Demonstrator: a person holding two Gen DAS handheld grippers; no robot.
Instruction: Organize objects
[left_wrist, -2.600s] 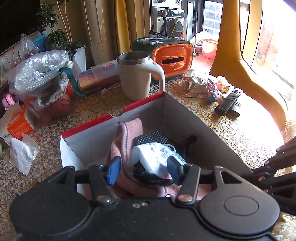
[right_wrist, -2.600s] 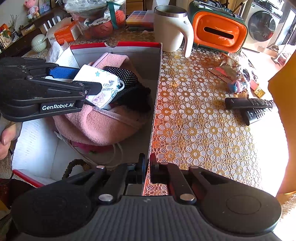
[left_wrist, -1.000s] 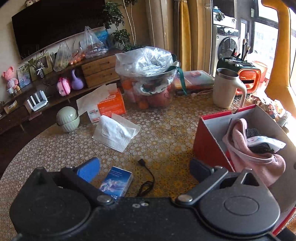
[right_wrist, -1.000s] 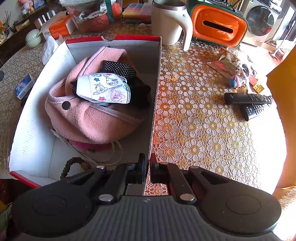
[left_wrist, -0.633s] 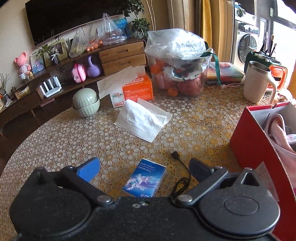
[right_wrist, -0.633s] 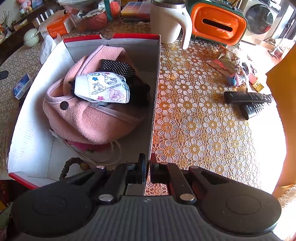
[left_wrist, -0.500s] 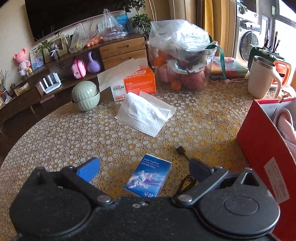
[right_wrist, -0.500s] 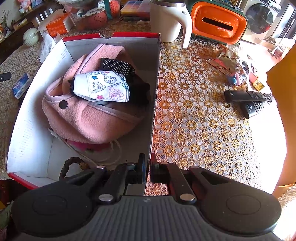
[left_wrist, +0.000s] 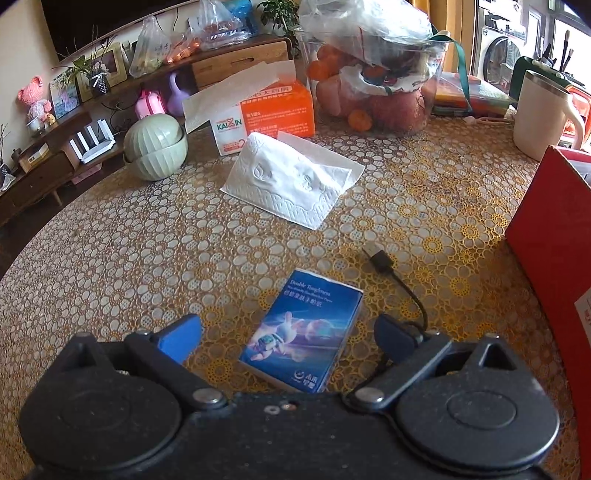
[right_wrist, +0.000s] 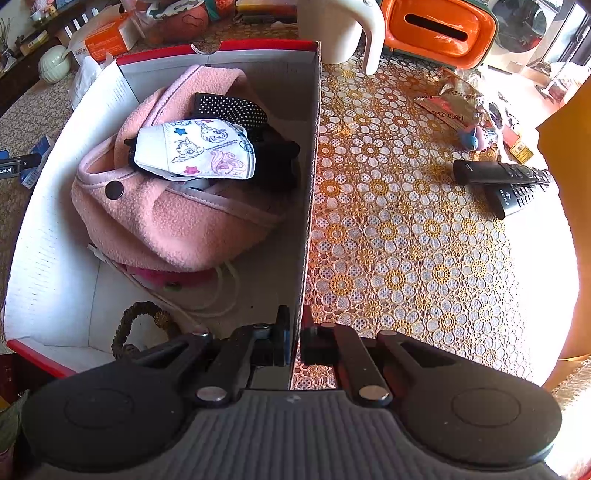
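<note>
The left gripper (left_wrist: 288, 338) was spread wide with nothing between its fingers, hovering low over the desk (left_wrist: 147, 258). Since half a second earlier it had closed in on the blue tissue pack (left_wrist: 301, 334), which now lay flat on the desk between the two fingertips, touching neither. The pack was a small glossy blue packet with a cartoon figure and white lettering, its long side pointing toward 1 o'clock. A black USB cable (left_wrist: 397, 282) curled just beside it at 2 o'clock, its lower end running under the right-hand finger. Farther out at 12 o'clock lay a white tissue (left_wrist: 291, 184), beyond it an orange tissue box (left_wrist: 273, 107), and at 10 o'clock a pale green lidded bowl (left_wrist: 155, 146).

The right gripper (right_wrist: 293, 339) stayed clamped on the right wall of the red-rimmed box (right_wrist: 308, 177), one finger inside and one outside. Nothing in the box had shifted: a pink fleece bag (right_wrist: 177, 218) filled most of it, with a cartoon-print face mask (right_wrist: 195, 153) on top and a black dotted item (right_wrist: 231, 107) behind it. At 2 o'clock on the desk lay two black remotes (right_wrist: 506, 181), touching each other.
</note>
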